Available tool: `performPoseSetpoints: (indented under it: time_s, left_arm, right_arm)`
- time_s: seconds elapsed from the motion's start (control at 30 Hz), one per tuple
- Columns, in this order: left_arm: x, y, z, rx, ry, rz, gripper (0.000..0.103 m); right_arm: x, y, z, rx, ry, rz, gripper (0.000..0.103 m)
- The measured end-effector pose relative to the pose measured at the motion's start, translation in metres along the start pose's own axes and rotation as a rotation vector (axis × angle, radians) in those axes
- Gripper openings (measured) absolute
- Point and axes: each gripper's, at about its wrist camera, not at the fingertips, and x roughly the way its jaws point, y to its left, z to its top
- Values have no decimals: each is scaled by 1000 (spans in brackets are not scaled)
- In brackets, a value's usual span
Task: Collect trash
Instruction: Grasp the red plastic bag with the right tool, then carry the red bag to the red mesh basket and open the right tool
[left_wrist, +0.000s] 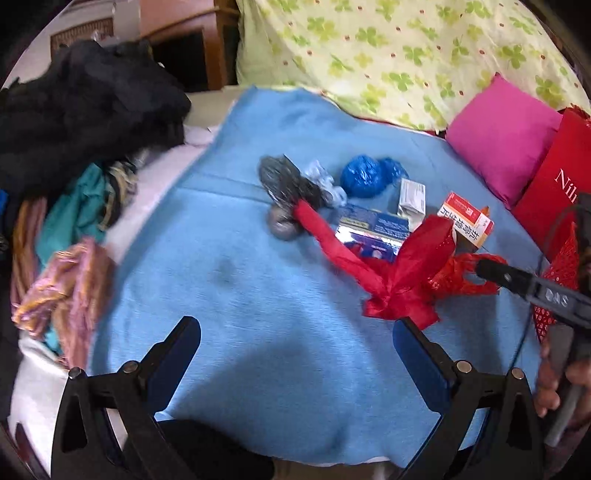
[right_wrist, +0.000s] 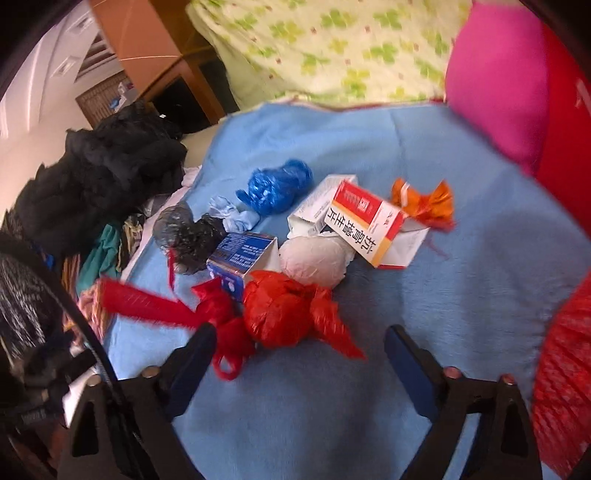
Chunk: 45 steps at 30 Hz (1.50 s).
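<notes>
Trash lies in a heap on a blue blanket (left_wrist: 229, 280): a red ribbon bow (left_wrist: 399, 284), a crumpled red plastic bag (right_wrist: 280, 310), a blue plastic bag (right_wrist: 277, 188), a black bag (right_wrist: 188, 232), a white paper ball (right_wrist: 314, 266), an orange wrapper (right_wrist: 424, 203), a red-and-white medicine box (right_wrist: 369, 221) and a blue box (right_wrist: 243, 254). My left gripper (left_wrist: 295, 332) is open and empty, short of the heap. My right gripper (right_wrist: 301, 343) is open, its jaws on either side of the red bag, just before it. It also shows in the left wrist view (left_wrist: 491, 269).
A pile of dark and coloured clothes (left_wrist: 74, 122) lies at the left. A pink pillow (left_wrist: 498, 136), a red bag (left_wrist: 554, 177) and a green-patterned quilt (left_wrist: 388, 55) lie at the back and right. A red mesh bag (right_wrist: 561, 369) hangs at the right edge.
</notes>
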Motion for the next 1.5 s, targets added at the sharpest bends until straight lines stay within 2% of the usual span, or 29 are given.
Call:
performPoseSetpoints:
  time_s: [0.17,0.23,0.3,0.37,0.43,0.6,0.77,0.83,0.93,1.0,1.07,1.2,1.37,1.5]
  left_arm:
    - [14,-2,-2,-6,31,25,103]
    - [17,0,-3,-8,35,40,103]
    - [20,2,-3,-11,39,49,103]
    - [22,1,-2,-8,43,50,103]
    - [23,-2,-2,1,37,43,103]
    - [25,-19,2,23,34,-6,103]
    - [37,-45,10,-6,24,-62,103]
    - [49,-55,14,-22,35,-88,97]
    - [72,-64,18,-51,80,-111,81]
    - [88,-67,19,-76,124,-132,58]
    - [101,-66,15,-97,162,-156,41]
    - [99,-60,10,-144,150,-184,31]
    - [68,-67,7,-87,105,-177,23]
    - [17,-88,13,-12,-2,-231,23]
  right_arm:
    - [38,-9,15,42,91,116,85]
    - [53,-5,17,42,137,144,78]
    - [68,-2,16,38,185,141,59]
    - [81,0,12,59,236,181,52]
    - [77,0,11,64,215,179,51]
    - [36,-10,17,87,107,186,50]
    - [-25,-13,24,39,-88,194,50]
    - [-47,-12,24,13,-166,198,50]
    - [-77,-11,22,-8,-271,202,50]
    - [-97,-13,21,-15,-332,191,50]
    - [-115,-20,20,-4,-385,202,50]
    - [-140,-34,16,28,-470,201,50]
    - [-169,-52,12,69,-543,183,50]
    - [-193,-74,3,103,-587,169,51]
